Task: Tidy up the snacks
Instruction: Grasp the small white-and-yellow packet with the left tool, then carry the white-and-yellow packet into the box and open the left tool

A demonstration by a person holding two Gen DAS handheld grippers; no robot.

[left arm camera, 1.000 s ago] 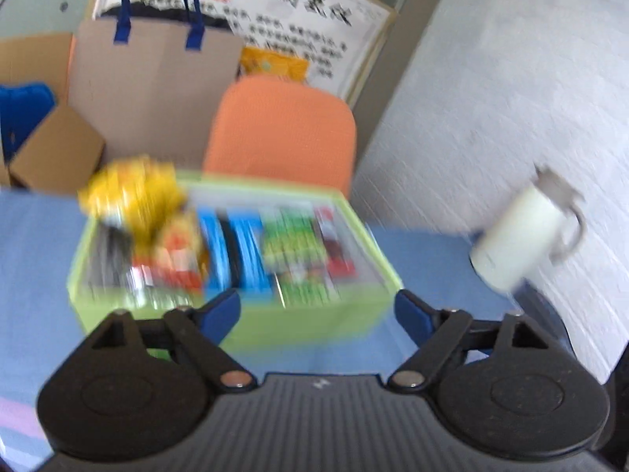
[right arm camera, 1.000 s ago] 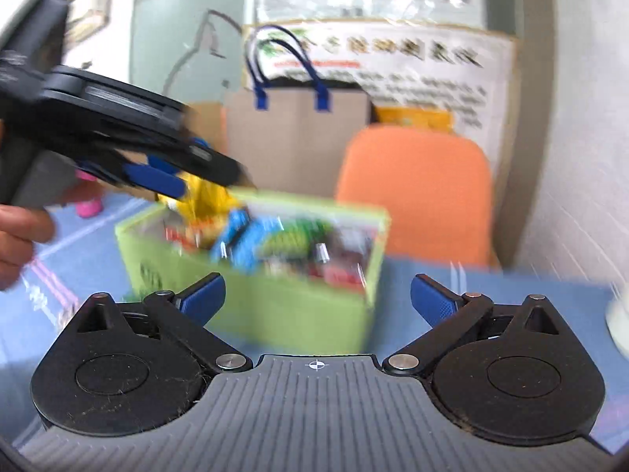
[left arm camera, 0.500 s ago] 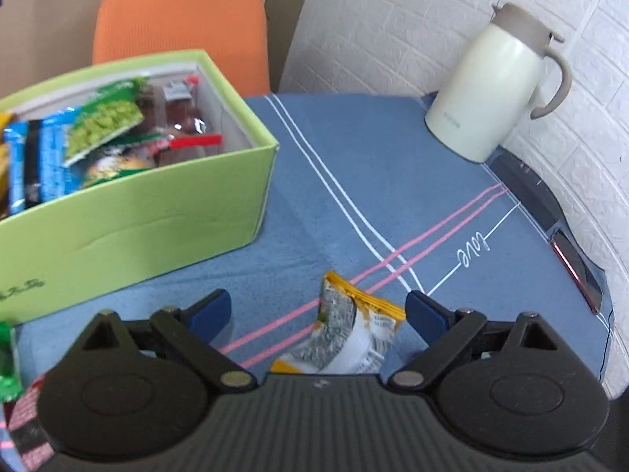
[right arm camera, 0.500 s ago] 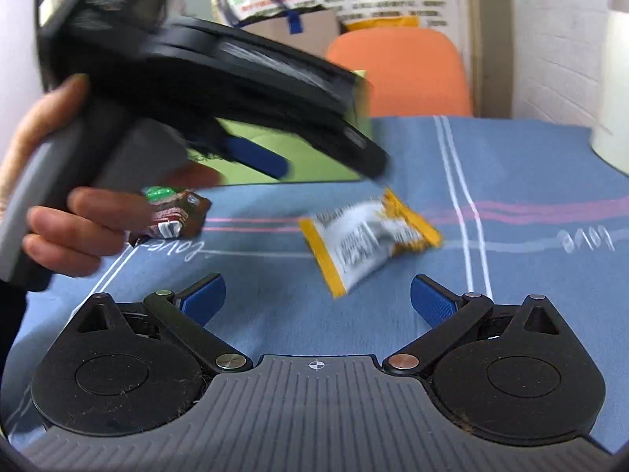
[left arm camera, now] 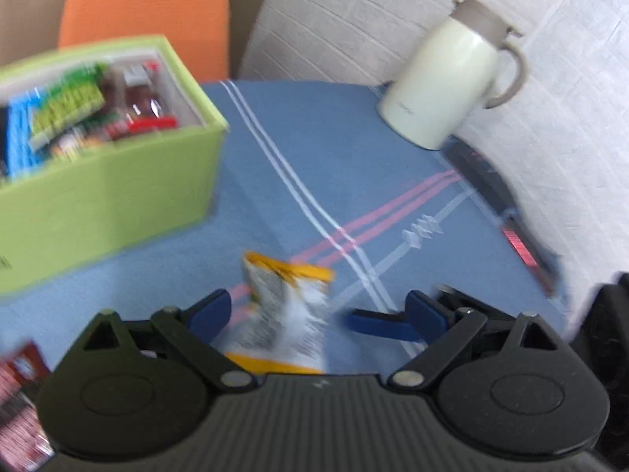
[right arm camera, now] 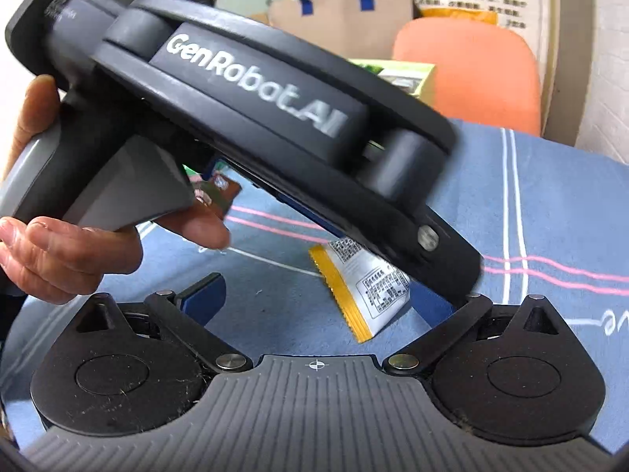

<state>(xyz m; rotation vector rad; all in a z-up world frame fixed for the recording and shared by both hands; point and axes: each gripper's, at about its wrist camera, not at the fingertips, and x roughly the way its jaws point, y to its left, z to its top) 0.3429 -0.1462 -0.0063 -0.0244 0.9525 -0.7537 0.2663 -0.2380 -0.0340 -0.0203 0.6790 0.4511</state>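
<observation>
Blue striped tablecloth (left arm camera: 298,145) blurs; my left gripper (left arm camera: 318,310), jaws apart, half-hides the yellow-edged white snack packet (left arm camera: 289,314); my right gripper (right arm camera: 314,299) is also apart.

a cream insulated jug with a grey lid and handle (left arm camera: 444,90) stands at two o'clock on the blue striped table (left arm camera: 334,149); an orange chair back (left arm camera: 145,8) at eleven o'clock, brown paper bag with blue handles (right arm camera: 338,11) behind.
</observation>
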